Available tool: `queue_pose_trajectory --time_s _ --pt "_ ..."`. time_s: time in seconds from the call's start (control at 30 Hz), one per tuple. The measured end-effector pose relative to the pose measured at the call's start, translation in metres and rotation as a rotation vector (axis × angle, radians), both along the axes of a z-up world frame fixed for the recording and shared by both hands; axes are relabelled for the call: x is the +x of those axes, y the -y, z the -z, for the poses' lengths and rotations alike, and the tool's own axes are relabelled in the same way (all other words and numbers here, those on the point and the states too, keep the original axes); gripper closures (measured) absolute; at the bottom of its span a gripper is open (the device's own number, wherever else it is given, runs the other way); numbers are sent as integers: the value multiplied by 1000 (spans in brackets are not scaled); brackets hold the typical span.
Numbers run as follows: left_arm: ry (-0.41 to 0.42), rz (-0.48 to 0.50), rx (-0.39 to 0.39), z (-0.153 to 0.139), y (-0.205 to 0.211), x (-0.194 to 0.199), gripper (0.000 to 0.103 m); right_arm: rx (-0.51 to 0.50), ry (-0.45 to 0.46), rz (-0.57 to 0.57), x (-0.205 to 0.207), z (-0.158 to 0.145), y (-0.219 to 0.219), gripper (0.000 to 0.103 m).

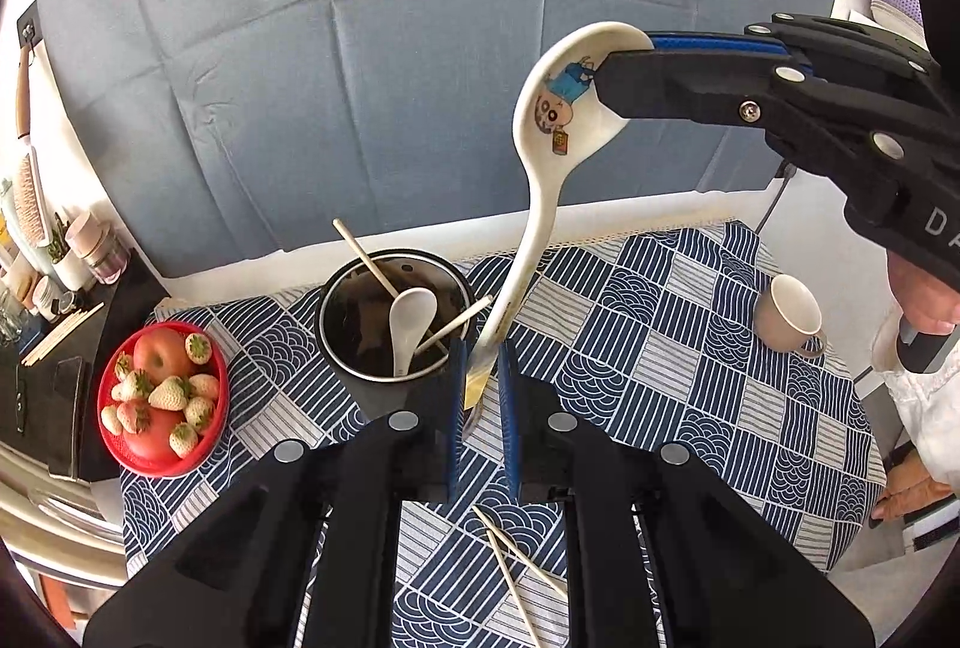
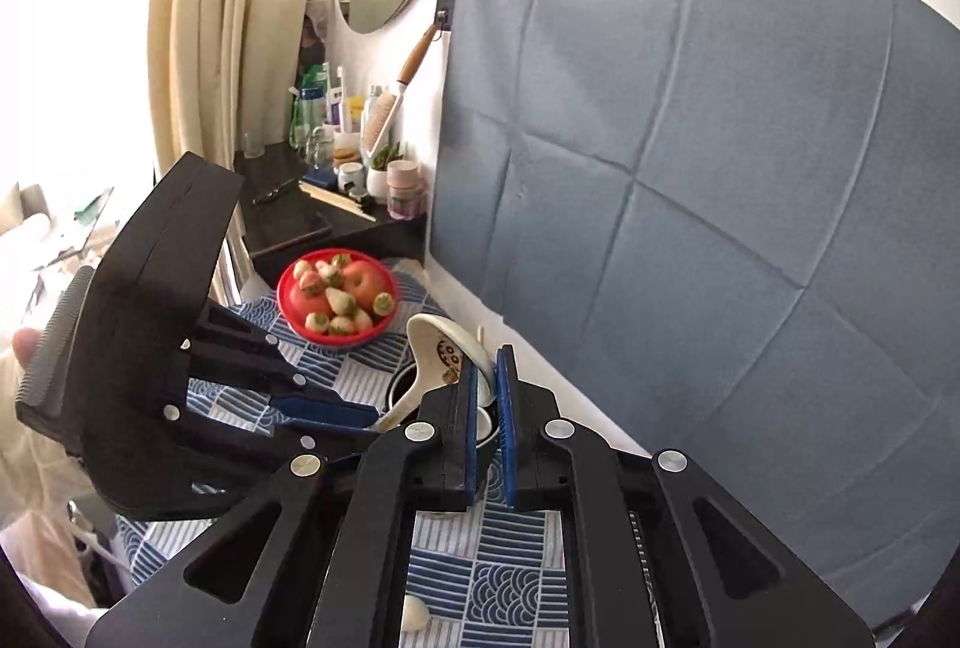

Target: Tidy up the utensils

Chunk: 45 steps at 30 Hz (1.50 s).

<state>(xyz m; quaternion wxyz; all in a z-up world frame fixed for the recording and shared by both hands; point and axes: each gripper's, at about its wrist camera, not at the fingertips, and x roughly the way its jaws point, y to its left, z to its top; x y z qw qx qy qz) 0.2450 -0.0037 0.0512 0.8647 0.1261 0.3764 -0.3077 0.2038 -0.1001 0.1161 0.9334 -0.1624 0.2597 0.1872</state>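
Upright, bowl-up spoon [image 1: 543, 156]: right tongs [image 1: 624, 66] clamp bowl, left tongs [image 1: 480, 384] seemingly clamp handle.

Patterned tablecloth [image 1: 660, 300], holder [image 1: 390, 348], fruit bowl [image 1: 114, 444], cup [image 1: 789, 315], chopsticks [image 1: 516, 570]

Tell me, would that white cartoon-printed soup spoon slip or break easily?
Probably yes. The white cartoon-printed ceramic soup spoon looks glazed and glossy, so likely slippery. It looks rigid and would likely chip if dropped. The right gripper pinches its bowl while the left gripper brackets its handle end.
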Motion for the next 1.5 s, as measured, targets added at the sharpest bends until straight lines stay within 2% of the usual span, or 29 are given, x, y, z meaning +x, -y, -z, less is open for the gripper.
queue_pose_trajectory --time_s 0.23,0.6,0.63,0.7,0.73,0.8,0.87,0.93,0.97,1.17,1.27,1.5 --pt "-13 24 13 8 7 33 92 -17 -3 50 24 3 -4 96" --pt "-75 13 -25 33 0 61 91 -32 -57 76 57 21 -11 96" --pt "-72 5 -24 35 0 62 89 -29 -64 75 60 23 -12 95" --pt "-62 1 -14 37 -2 62 72 -31 -67 70 61 26 -12 95" --pt "-53 -1 -5 39 -3 61 66 -42 -64 75 61 28 -11 91" --pt "-34 -8 14 42 -6 57 43 -61 -57 94 61 32 -9 79" --pt "-22 -19 24 45 -11 53 31 -42 -69 108 61 36 -1 43" --pt "-14 -47 28 48 -17 50 22 -24 -65 120 58 39 6 32" --pt "-17 -61 27 51 -21 48 19 -19 -74 124 57 41 9 30" --pt "-57 -131 48 67 -38 37 17 -17 -131 159 51 61 21 19" --pt "-77 -152 62 75 -44 28 12 -21 -162 160 46 74 23 19" --pt "-111 -166 124 97 -56 1 12 -53 -249 133 35 111 15 18"
